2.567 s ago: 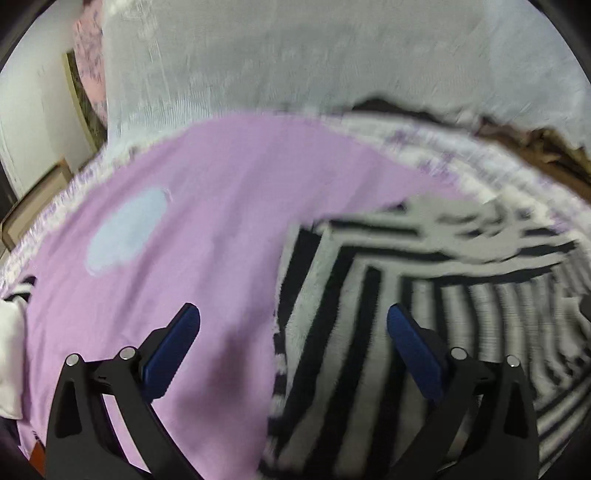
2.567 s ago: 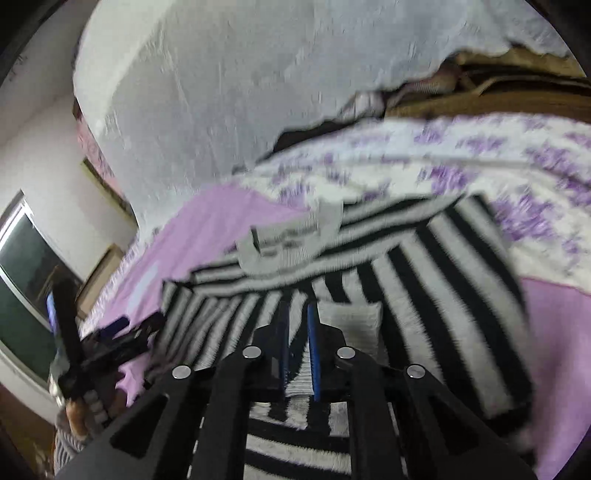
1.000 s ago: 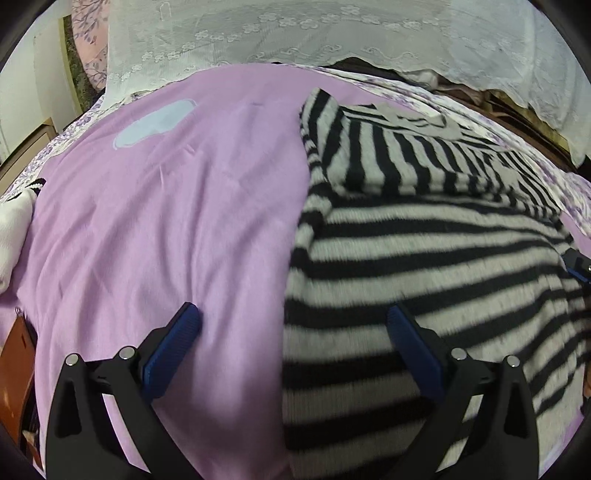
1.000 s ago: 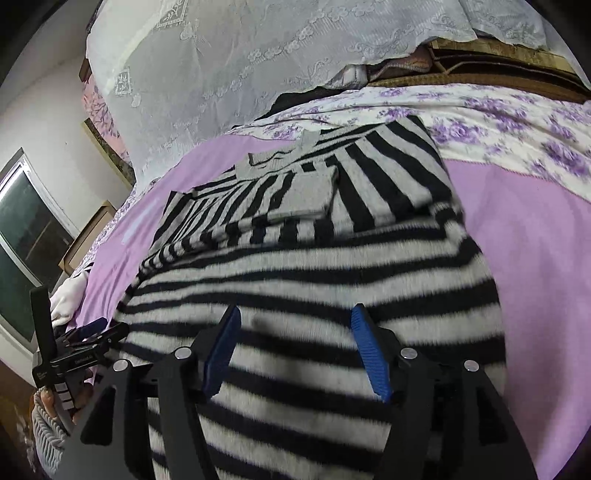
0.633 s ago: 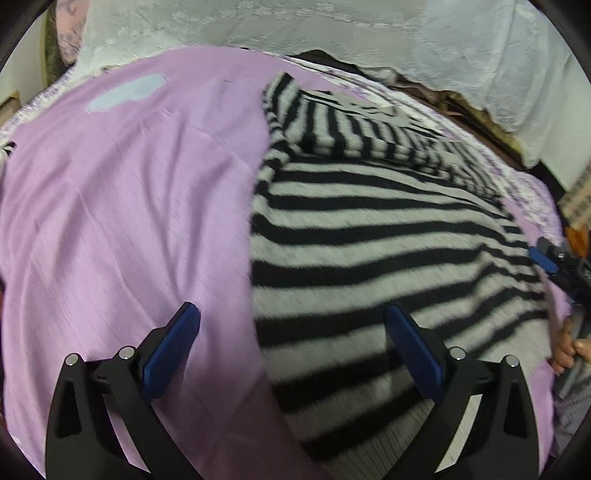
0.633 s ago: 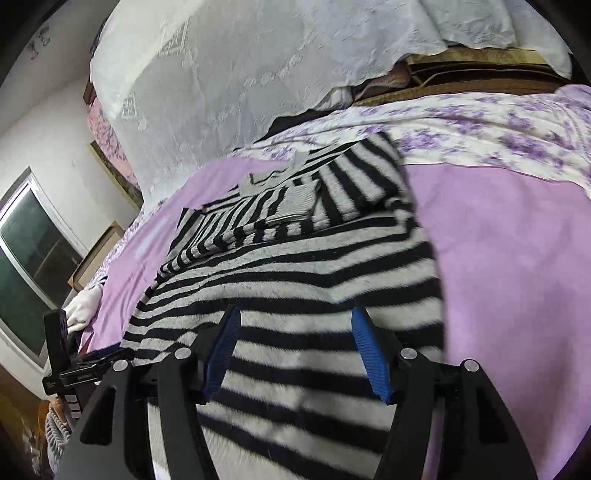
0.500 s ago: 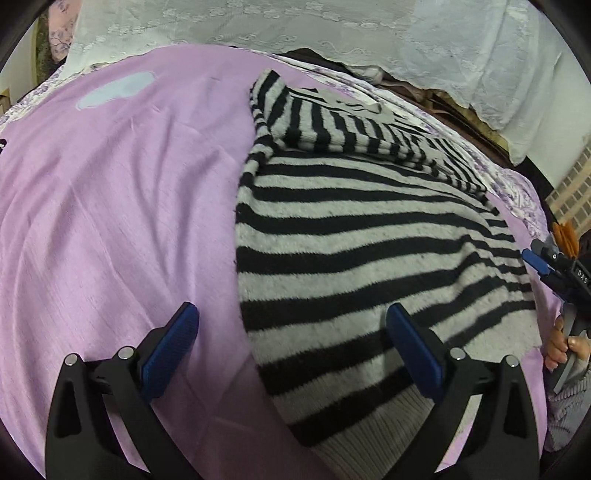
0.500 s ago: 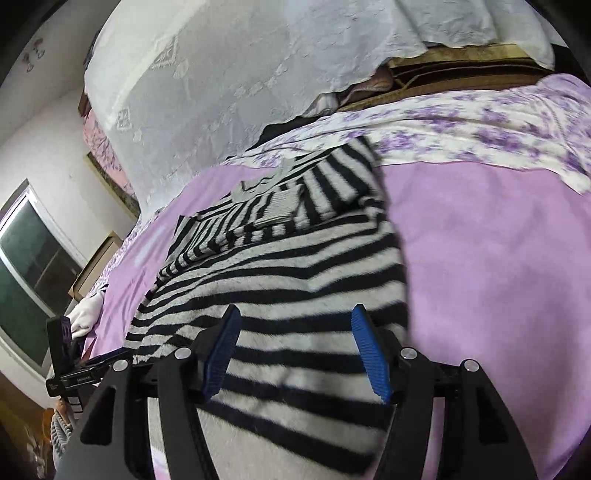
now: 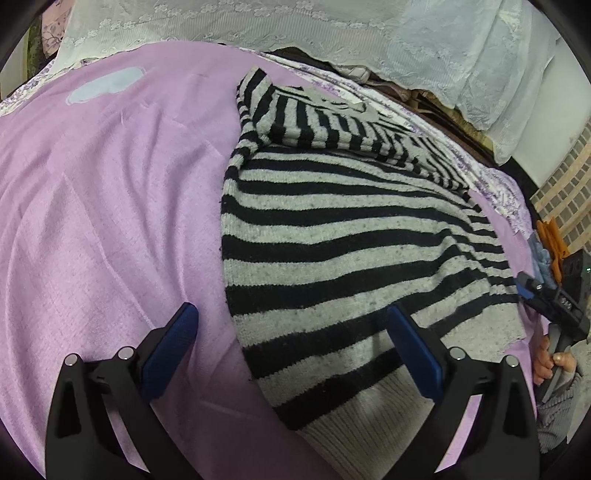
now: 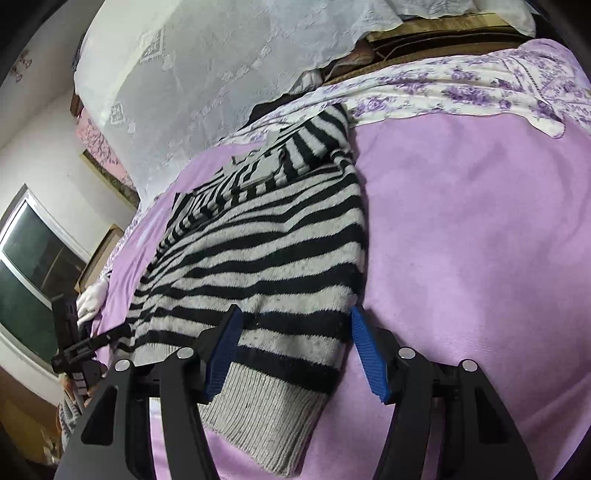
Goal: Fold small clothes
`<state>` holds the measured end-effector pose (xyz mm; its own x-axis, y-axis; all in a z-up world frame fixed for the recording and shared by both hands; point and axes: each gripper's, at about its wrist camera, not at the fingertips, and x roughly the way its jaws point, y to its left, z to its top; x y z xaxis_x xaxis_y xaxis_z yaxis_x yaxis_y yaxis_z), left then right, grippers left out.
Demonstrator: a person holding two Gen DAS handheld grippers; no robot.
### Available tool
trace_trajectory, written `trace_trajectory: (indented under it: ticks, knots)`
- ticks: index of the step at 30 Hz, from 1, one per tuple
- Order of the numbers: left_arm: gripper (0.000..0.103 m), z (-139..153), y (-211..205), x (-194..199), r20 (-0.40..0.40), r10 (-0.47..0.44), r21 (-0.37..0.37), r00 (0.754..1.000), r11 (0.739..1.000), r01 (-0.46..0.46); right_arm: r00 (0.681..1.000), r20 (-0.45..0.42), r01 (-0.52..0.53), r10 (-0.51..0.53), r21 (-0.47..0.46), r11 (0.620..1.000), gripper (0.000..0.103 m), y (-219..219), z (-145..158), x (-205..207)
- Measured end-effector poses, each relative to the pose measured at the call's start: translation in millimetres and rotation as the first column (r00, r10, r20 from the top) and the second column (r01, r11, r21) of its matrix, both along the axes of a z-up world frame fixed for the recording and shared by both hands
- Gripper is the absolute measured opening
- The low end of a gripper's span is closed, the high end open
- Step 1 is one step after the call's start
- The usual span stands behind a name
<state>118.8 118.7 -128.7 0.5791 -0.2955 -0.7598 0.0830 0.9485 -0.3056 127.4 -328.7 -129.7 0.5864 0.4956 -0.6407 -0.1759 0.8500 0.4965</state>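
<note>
A black and grey striped sweater (image 9: 340,221) lies flat on the purple bedspread (image 9: 103,206), its sleeves folded across the chest near the collar and its ribbed hem nearest me. My left gripper (image 9: 291,336) is open and empty above the hem's left corner. In the right wrist view the sweater (image 10: 266,254) runs away from me, and my right gripper (image 10: 295,339) is open and empty over the hem's right corner. The right gripper also shows at the right edge of the left wrist view (image 9: 546,299).
A white lace cover (image 9: 332,26) hangs over bedding at the head of the bed. A purple floral sheet (image 10: 461,85) lies beyond the sweater. A window (image 10: 26,258) and a white cloth (image 10: 92,295) are at the left.
The right gripper let go of the sleeve it held and opened. Both grippers drew back from the collar end to the hem, so more of the sweater shows.
</note>
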Motion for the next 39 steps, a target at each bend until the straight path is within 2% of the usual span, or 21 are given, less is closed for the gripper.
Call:
trace_trajectory:
  ticks: [7, 13, 20, 22, 27, 29, 31, 33, 34, 36, 39]
  knots:
    - [0.098, -0.7, 0.5, 11.0, -0.016, -0.006, -0.063, 1.000, 0.998, 0.005, 0.999, -0.038, -0.024, 0.027, 0.079, 0.997, 0.056, 0.9, -6.1, 21.5]
    - [0.098, -3.4, 7.3, 25.4, -0.031, 0.033, -0.118, 0.999, 0.992, -0.037, 0.999, -0.046, -0.010, 0.015, 0.114, 0.993, 0.054, -2.3, -8.5, 25.9]
    - [0.098, 8.2, 7.4, 4.6, 0.047, -0.055, -0.239, 0.997, 0.969, 0.065, 0.996, -0.037, -0.073, 0.078, 0.113, 0.991, 0.058, 6.8, -6.4, 14.8]
    - [0.098, 6.8, 5.4, 7.5, 0.039, -0.085, -0.265, 0.996, 0.960, 0.092, 0.996, -0.040, -0.070, 0.075, 0.129, 0.989, 0.057, 5.0, -6.8, 15.2]
    - [0.096, -0.8, -4.6, 23.6, -0.004, -0.112, -0.265, 0.994, 0.958, 0.107, 0.998, -0.038, -0.050, 0.056, 0.150, 0.987, 0.057, 3.8, -7.9, 22.2]
    - [0.092, -5.0, -13.8, 33.1, -0.035, -0.125, -0.229, 0.992, 0.967, 0.114, 0.997, -0.044, -0.048, 0.055, 0.148, 0.988, 0.057, 5.6, -9.4, 26.3]
    - [0.079, -6.5, -20.6, 32.7, -0.045, -0.122, -0.168, 0.992, 0.979, 0.113, 0.997, -0.044, -0.053, 0.060, 0.144, 0.988, 0.054, 5.9, -9.5, 24.3]
    - [0.067, -6.5, -21.0, 26.6, -0.044, -0.116, -0.146, 0.992, 0.983, 0.109, 0.997, -0.053, -0.056, 0.065, 0.144, 0.988, 0.045, 4.8, -11.1, 20.7]
    - [0.060, -7.1, -19.2, 23.1, -0.044, -0.108, -0.145, 0.993, 0.984, 0.101, 0.996, -0.058, -0.061, 0.070, 0.149, 0.987, 0.040, 4.0, -12.0, 18.0]
    - [0.051, -8.9, -10.8, 16.3, -0.044, -0.093, -0.167, 0.995, 0.982, 0.085, 0.994, -0.063, -0.075, 0.086, 0.159, 0.984, 0.036, 4.5, -12.3, 16.2]
    - [0.047, -11.6, -3.1, 15.5, -0.051, -0.086, -0.208, 0.995, 0.975, 0.074, 0.991, -0.063, -0.111, 0.120, 0.141, 0.984, 0.036, 12.8, -12.0, 15.5]
